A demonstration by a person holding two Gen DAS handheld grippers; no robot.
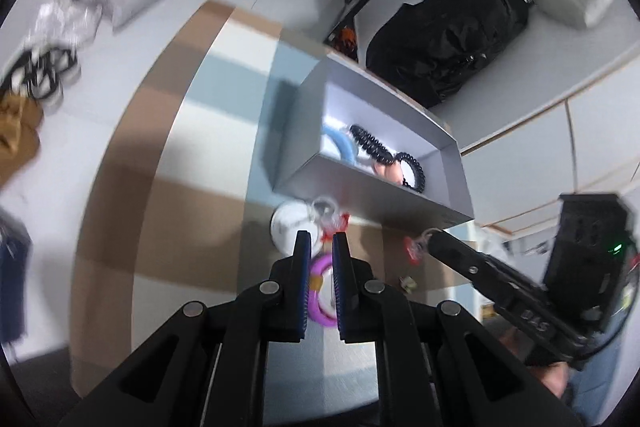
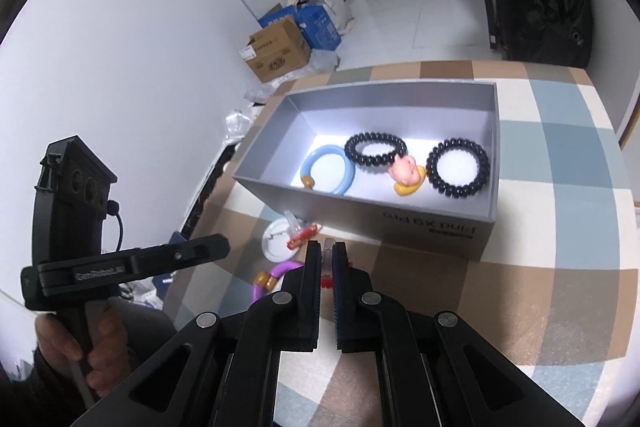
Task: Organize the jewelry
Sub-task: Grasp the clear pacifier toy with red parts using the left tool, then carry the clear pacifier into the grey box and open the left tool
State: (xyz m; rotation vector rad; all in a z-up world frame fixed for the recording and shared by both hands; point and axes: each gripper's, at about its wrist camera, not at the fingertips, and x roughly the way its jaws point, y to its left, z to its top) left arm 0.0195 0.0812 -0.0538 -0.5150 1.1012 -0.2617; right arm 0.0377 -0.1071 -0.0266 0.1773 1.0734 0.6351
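A grey open box (image 2: 440, 231) stands on the checked cloth and holds a blue ring (image 2: 332, 167), two black coil bands (image 2: 376, 149) (image 2: 458, 167) and a pink-and-yellow duck charm (image 2: 408, 175). In front of the box lie a white round piece (image 2: 276, 235), a clear-and-red clip (image 2: 304, 233) and a purple ring (image 2: 276, 275). My right gripper (image 2: 326, 247) is shut on a small clear-and-red piece (image 2: 328, 261), just in front of the box. My left gripper (image 1: 320, 237) hovers over the purple ring (image 1: 320, 291), jaws narrowly apart, nothing between them. The box (image 1: 372, 199) and the right gripper (image 1: 432, 241) show in the left wrist view.
A black backpack (image 1: 452, 35) sits beyond the table. Cardboard and blue boxes (image 2: 280, 47) stand on the floor by the wall. A small yellowish item (image 1: 408, 283) lies on the cloth near the right gripper.
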